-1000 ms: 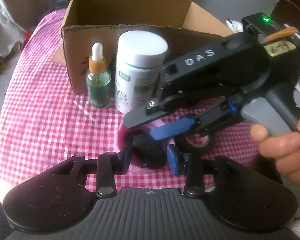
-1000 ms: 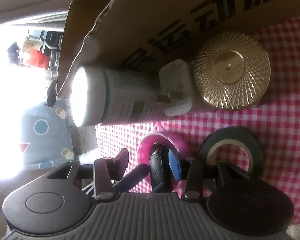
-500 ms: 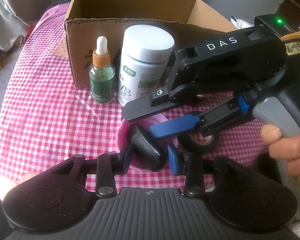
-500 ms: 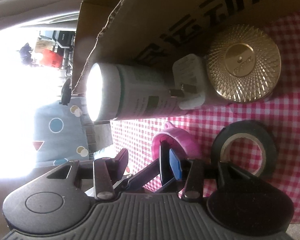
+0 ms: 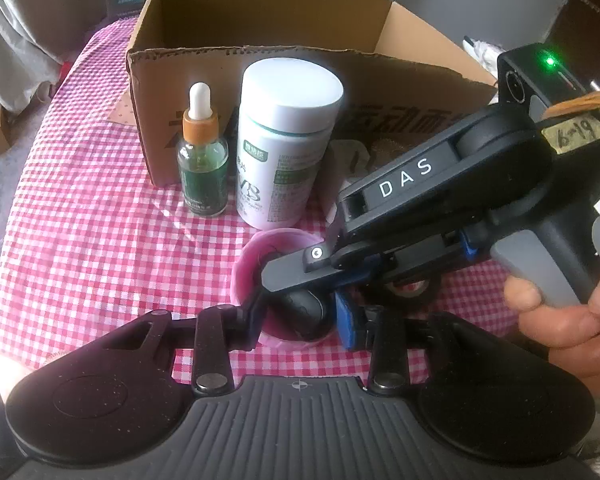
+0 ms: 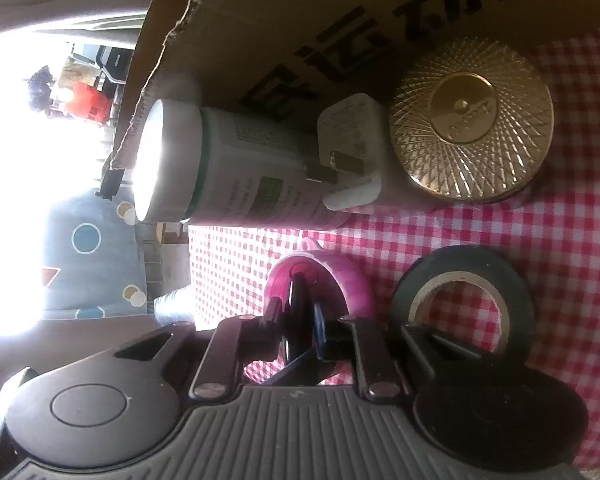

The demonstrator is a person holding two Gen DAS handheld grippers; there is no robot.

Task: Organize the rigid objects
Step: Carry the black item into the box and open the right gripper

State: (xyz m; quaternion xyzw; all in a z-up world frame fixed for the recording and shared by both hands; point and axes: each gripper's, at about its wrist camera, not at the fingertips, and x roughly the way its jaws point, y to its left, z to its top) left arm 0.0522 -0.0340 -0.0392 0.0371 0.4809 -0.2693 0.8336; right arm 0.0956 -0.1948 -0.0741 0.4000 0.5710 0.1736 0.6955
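A small black oval object (image 5: 305, 314) sits in the mouth of a pink cup (image 5: 244, 276) on the red-checked tablecloth. My left gripper (image 5: 300, 316) holds it from the near side, black finger on its left and blue pad on its right. My right gripper (image 6: 300, 316) reaches in from the right, held by a hand (image 5: 560, 312). Its jaws are shut on the same object, which the right wrist view shows edge-on as a thin black disc over the pink cup (image 6: 348, 280). The cup's right rim is hidden under the right gripper.
A green dropper bottle (image 5: 202, 168) and a white pill bottle (image 5: 284, 152) stand against an open cardboard box (image 5: 260, 12). A black tape roll (image 6: 460, 300), a white plug adapter (image 6: 352, 152) and a gold-lidded jar (image 6: 470, 120) lie to the right. The table edge runs along the left.
The right gripper's jaws, open around the black object before, have closed onto it. The left gripper has kept its hold and its place.
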